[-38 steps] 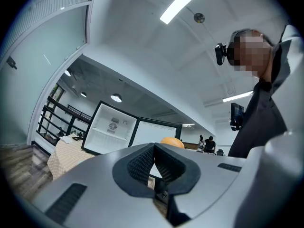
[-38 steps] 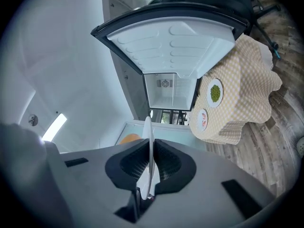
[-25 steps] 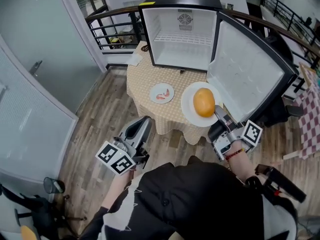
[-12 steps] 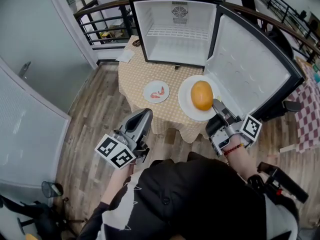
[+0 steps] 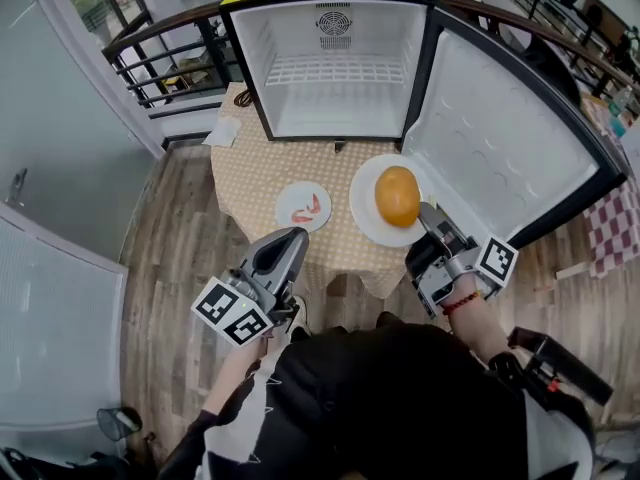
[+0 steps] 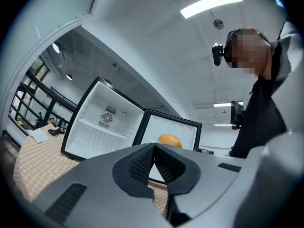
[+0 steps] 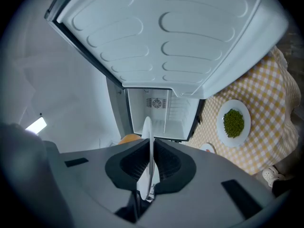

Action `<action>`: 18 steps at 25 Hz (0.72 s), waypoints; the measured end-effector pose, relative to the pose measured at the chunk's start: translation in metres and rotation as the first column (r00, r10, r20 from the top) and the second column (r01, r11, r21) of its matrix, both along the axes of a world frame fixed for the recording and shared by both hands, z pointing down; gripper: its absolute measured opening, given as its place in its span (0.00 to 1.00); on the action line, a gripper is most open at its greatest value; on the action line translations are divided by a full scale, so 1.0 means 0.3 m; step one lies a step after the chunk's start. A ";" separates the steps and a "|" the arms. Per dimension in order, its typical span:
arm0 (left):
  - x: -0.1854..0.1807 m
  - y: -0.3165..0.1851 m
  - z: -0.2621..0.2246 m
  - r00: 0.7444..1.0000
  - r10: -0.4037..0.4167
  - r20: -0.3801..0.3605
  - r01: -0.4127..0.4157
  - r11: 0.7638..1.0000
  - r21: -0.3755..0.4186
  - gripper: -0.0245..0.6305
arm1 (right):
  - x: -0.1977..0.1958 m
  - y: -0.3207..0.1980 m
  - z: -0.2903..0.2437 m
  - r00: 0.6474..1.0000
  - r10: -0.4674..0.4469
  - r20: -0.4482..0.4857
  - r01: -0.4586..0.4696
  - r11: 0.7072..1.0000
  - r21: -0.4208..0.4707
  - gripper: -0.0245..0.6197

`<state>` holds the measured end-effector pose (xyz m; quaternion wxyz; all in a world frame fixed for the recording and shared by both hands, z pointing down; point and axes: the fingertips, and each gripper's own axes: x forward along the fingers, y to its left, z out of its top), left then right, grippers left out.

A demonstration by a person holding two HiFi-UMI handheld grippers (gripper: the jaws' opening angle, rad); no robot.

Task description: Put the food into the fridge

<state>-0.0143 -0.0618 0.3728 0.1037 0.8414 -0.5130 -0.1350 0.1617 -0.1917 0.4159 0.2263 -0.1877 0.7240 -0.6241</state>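
Right gripper point(image 5: 432, 230), centre right of the head view — jaws clenched on the near rim of the white plate point(image 5: 362, 213), which shows edge-on between them in the right gripper view. The plate carries a round orange-brown food item point(image 5: 397, 195) at the lower right edge of the checked surface point(image 5: 245, 173), just below the open fridge point(image 5: 335, 98). Left gripper point(image 5: 295, 236), lower centre — jaws shut together, nothing between. A small plate point(image 5: 288, 200) lies left of the large one.

I log: fridge point(image 5: 335, 93), black outside, white inside; tablecloth point(image 5: 245, 163), yellow-and-white check; round food point(image 5: 397, 196), orange, on a white plate point(image 5: 363, 211); small plate point(image 5: 286, 201), white, with pink-red pieces point(image 5: 311, 206); green food point(image 7: 233, 122) on a further plate point(image 7: 221, 123), white.
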 end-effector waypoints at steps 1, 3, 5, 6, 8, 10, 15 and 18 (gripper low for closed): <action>-0.020 -0.029 -0.006 1.000 0.020 0.013 -0.020 1.000 0.005 0.06 | -0.017 -0.017 0.003 1.000 0.019 -0.002 -0.019 1.000 -0.005 0.09; -0.063 -0.088 -0.017 0.997 0.060 0.037 -0.061 0.998 0.012 0.06 | -0.056 -0.056 0.004 0.998 0.056 0.000 -0.056 0.998 -0.015 0.09; -0.116 -0.151 -0.024 0.995 0.095 0.042 -0.096 0.995 0.011 0.06 | -0.102 -0.095 0.000 0.996 0.086 0.004 -0.086 0.996 -0.022 0.09; -0.147 -0.183 -0.029 0.993 0.110 0.039 -0.110 0.994 0.010 0.06 | -0.126 -0.113 -0.001 0.995 0.099 0.004 -0.099 0.995 -0.026 0.09; -0.206 -0.244 -0.045 0.990 0.136 0.032 -0.136 0.991 0.012 0.06 | -0.173 -0.150 -0.002 0.992 0.125 0.006 -0.125 0.991 -0.039 0.09; -0.250 -0.298 -0.057 0.986 0.166 0.033 -0.167 0.986 0.014 0.06 | -0.214 -0.186 -0.010 0.988 0.155 0.025 -0.154 0.987 -0.051 0.09; -0.319 -0.405 -0.067 0.971 0.238 0.034 -0.239 0.971 0.008 0.06 | -0.281 -0.244 -0.036 0.976 0.215 0.037 -0.214 0.976 -0.036 0.09; -0.363 -0.467 -0.075 0.956 0.291 0.041 -0.291 0.957 0.004 0.06 | -0.313 -0.278 -0.036 0.963 0.267 0.030 -0.266 0.963 -0.040 0.09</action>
